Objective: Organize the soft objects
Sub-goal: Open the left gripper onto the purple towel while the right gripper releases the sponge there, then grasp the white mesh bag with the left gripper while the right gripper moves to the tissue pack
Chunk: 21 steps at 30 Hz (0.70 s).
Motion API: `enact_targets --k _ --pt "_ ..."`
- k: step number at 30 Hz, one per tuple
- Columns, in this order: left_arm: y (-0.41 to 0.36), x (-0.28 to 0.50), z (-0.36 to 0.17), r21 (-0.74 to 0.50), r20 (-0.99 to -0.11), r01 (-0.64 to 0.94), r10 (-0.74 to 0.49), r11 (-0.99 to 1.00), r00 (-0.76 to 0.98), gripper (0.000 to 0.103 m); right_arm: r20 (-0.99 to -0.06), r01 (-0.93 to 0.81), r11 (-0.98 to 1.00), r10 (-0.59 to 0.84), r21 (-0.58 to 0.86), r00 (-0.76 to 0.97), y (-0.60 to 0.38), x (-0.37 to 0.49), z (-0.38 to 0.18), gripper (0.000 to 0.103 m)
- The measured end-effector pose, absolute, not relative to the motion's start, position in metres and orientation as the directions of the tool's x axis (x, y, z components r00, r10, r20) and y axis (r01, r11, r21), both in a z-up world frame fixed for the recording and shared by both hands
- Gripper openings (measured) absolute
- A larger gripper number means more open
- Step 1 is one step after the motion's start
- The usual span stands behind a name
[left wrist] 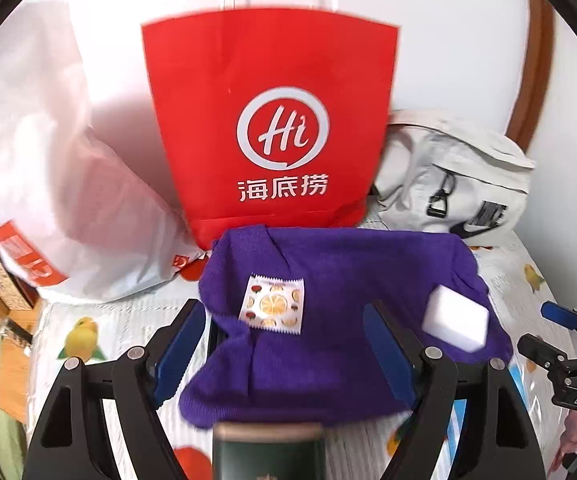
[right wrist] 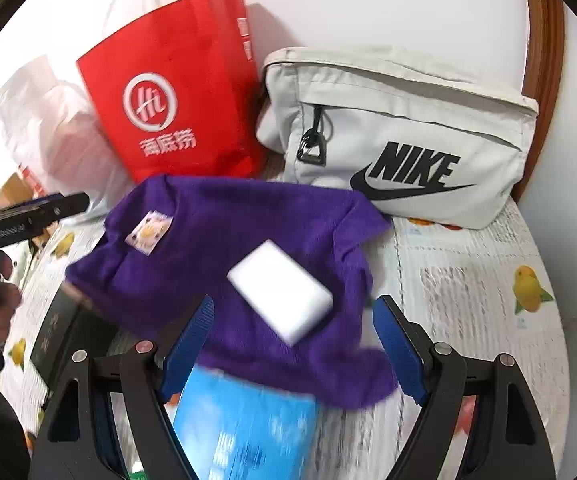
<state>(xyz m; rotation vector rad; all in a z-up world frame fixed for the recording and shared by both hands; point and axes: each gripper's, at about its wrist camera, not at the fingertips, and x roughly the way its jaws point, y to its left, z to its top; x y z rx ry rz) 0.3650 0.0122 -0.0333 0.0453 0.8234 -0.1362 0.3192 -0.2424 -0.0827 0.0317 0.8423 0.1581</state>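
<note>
A purple knitted cloth (left wrist: 348,304) (right wrist: 216,248) lies spread on the fruit-print tablecloth (right wrist: 468,280). On it rest a white sponge block (left wrist: 454,320) (right wrist: 280,300) and a small fruit-print sachet (left wrist: 274,304) (right wrist: 148,232). My left gripper (left wrist: 282,306) hangs open above the cloth's near edge, nothing between its blue pads. My right gripper (right wrist: 294,300) is also open, just short of the sponge, not touching it. Each gripper shows at the edge of the other's view: the right gripper (left wrist: 560,320), the left gripper (right wrist: 28,216).
A red paper bag (left wrist: 272,128) (right wrist: 176,92) stands against the wall behind the cloth. A white Nike pouch (right wrist: 400,132) lies to its right, a white plastic bag (left wrist: 48,160) to its left. A dark box (right wrist: 68,332) and a blue packet (right wrist: 244,420) sit near me.
</note>
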Motion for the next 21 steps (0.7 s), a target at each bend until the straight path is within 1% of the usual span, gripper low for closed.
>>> enact_targets --k 5,10,21 --pt "0.017 0.327 -0.033 -0.013 -0.744 0.110 -0.083 0.994 0.662 0.080 -0.733 -0.145 0.984 0.174 0.104 0.657 -0.237 0.283 -0.080 0.081" --pt "0.032 0.282 -0.038 -0.053 -0.755 0.093 -0.101 0.994 0.647 0.080 -0.748 -0.150 0.977 0.213 0.153 0.629 -0.230 0.244 -0.086 0.081" --pt "0.057 0.200 -0.079 -0.076 -0.795 0.062 -0.098 0.995 0.599 0.080 -0.747 -0.162 0.969 0.246 0.186 0.617 -0.219 0.174 -0.097 0.081"
